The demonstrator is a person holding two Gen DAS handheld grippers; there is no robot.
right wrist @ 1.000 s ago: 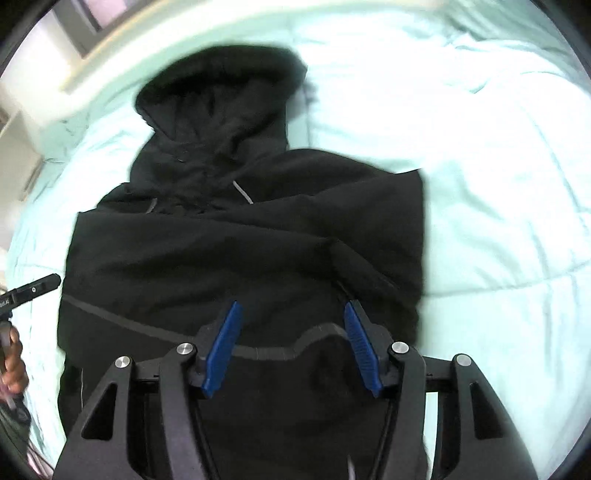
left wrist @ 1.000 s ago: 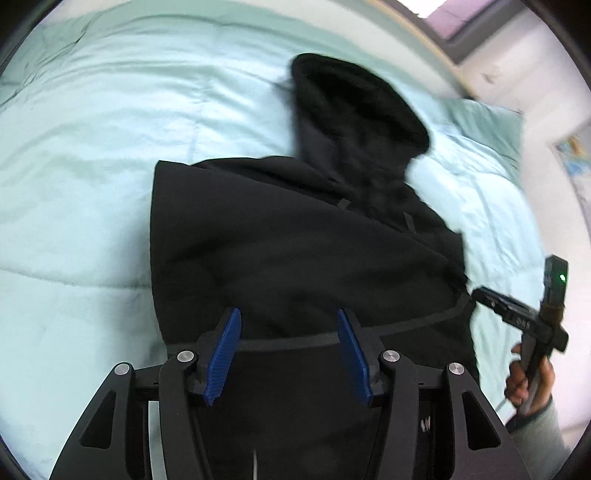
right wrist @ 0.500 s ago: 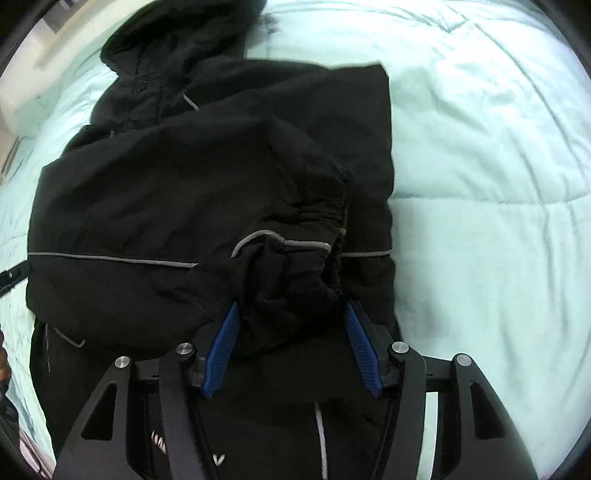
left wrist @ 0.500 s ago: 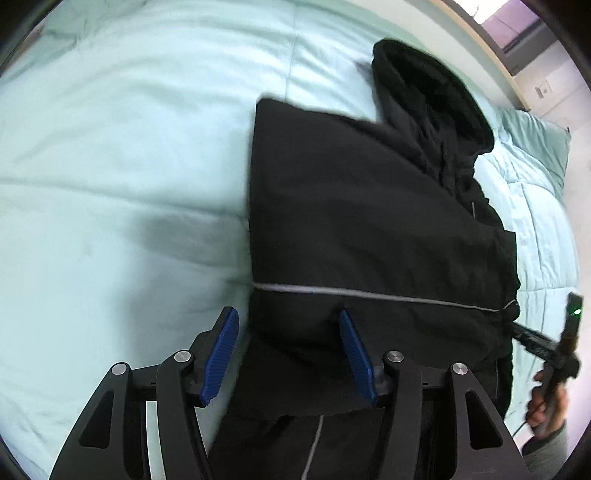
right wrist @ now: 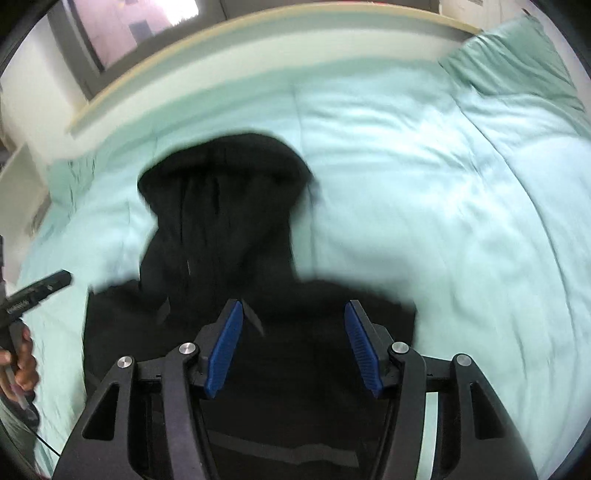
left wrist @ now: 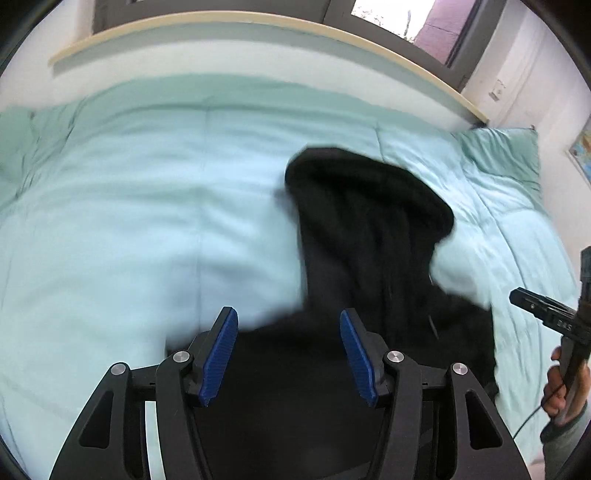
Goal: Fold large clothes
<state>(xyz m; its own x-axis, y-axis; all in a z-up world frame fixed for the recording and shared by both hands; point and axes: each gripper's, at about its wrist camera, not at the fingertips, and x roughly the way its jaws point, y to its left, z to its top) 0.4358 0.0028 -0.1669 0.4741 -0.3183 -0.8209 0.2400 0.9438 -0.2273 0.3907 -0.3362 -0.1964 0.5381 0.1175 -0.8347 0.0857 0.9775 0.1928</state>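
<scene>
Where quilted mint bedding (left wrist: pixel 147 221) puckers: matte black hooded jacket (left wrist: pixel 369 229); both grippers (left wrist: pixel 288 350) (right wrist: pixel 293 347) wide, empty.

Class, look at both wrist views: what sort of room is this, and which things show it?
Most likely a bedroom: a pale green quilt covers a bed, a matching pillow lies at one corner, and a window sits above the ledge.

Matt black cloth hoodie (left wrist: pixel 369 229) on smooth, quilted pale-green bedcover (left wrist: pixel 147 221)

Right gripper (right wrist: pixel 293 347) hovers over the black jacket (right wrist: pixel 229 266) (hood up) on the mint bedspread (right wrist: pixel 424 184), fingers (right wrist: pixel 225 347) apart.
</scene>
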